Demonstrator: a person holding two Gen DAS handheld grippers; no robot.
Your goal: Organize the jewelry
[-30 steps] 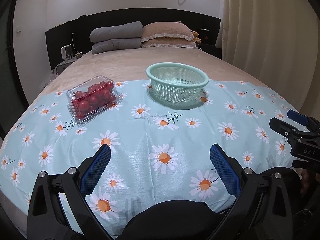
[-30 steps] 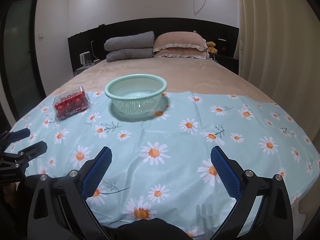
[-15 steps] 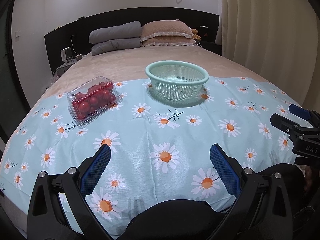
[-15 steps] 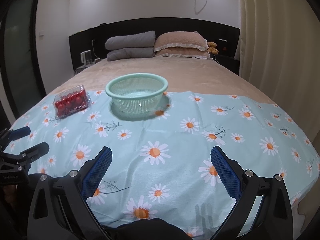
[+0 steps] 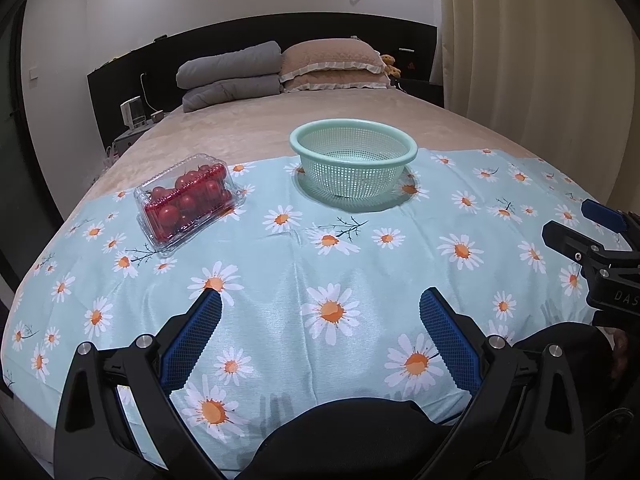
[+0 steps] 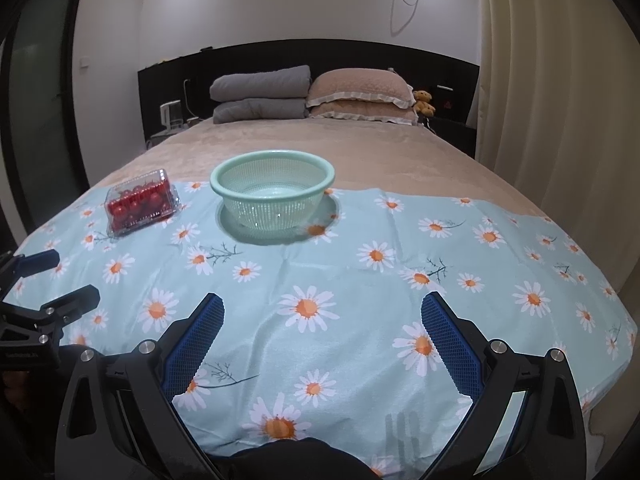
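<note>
The left gripper (image 5: 320, 312), black-framed with blue ribbed pads, hangs wide and empty over the near edge of the pale blue daisy-print cloth (image 5: 280, 264), and the right gripper (image 6: 323, 314) hangs just as wide and empty alongside it, well short of the mint-green perforated plastic basket (image 6: 273, 194). That round, rigid, mesh-walled basket is the landmark: it sits on the far strip of the cloth, looks empty, and no jewelry shows anywhere, so the task's own pieces cannot be placed from these views. To the left of the basket, apart from it, lies a clear, glossy, thin-walled plastic clamshell box of small red tomatoes (image 5: 187, 200), angled on the cloth. Behind the basket runs the beige quilted bed (image 6: 320, 148), with folded grey blankets (image 6: 260, 94) and frilled tan pillows (image 6: 360, 94) at the dark headboard. The likely trouble is the soft footing: the smooth cloth lies loose over a yielding mattress, so pressing on the light basket could tip it or slide it. Its open mesh might also let fine chains or small studs snag or slip through. The clamshell would probably buckle or pop open under a hard squeeze, and the slick plastic could squirt from the pads.
</note>
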